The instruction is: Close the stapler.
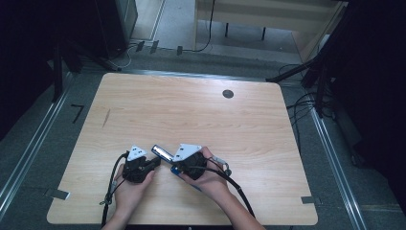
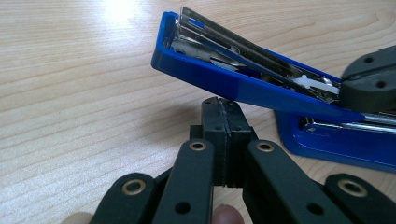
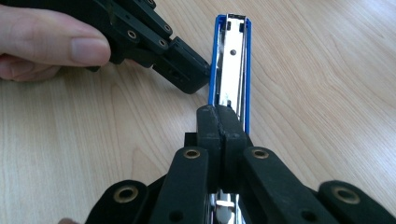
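So the stapler (image 2: pixel 243 79) is propped open: right tongs (image 3: pixel 219 122) pinch its raised arm, left tongs (image 2: pixel 223 122) closed empty, tucked just under it.

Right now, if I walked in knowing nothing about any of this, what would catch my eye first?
A blue stapler swung open, its shiny metal staple channel bared, near the front middle of a pale wooden table. Two hands work on it with black tools: the left tool, jaws shut, noses in under the stapler's raised blue arm, while the right tool has its jaws closed at the metal channel.
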`<state>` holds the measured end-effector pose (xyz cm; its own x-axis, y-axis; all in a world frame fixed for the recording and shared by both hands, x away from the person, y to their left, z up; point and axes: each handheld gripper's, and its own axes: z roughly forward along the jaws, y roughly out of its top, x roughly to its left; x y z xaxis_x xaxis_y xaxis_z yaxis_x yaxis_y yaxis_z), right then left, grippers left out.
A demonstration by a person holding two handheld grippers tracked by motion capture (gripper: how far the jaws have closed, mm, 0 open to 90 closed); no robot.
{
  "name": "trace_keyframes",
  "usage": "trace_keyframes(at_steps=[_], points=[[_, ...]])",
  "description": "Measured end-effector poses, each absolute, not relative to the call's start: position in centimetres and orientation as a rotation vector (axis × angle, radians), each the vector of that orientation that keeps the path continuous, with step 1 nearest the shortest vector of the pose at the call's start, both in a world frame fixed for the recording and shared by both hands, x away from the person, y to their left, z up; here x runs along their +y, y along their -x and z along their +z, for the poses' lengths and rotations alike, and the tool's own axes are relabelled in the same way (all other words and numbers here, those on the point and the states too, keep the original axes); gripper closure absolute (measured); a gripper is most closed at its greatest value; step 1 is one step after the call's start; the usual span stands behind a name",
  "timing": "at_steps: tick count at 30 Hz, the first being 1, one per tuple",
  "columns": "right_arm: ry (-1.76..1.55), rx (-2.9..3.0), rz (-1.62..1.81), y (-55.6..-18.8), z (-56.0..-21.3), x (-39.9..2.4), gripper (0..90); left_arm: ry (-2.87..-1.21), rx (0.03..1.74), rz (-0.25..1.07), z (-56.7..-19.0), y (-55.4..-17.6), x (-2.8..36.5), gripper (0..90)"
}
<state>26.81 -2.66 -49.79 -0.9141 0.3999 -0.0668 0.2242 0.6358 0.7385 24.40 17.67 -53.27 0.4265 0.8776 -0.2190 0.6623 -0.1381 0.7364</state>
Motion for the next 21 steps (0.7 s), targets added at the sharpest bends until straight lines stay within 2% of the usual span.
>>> trace_keyframes(at_steps=[21], points=[[-0.522, 2.618, 1.177, -27.18, -49.71, -2.54, 90.0, -1.868, 1.245, 0.356, -53.09, -24.63, 16.94, 90.0]])
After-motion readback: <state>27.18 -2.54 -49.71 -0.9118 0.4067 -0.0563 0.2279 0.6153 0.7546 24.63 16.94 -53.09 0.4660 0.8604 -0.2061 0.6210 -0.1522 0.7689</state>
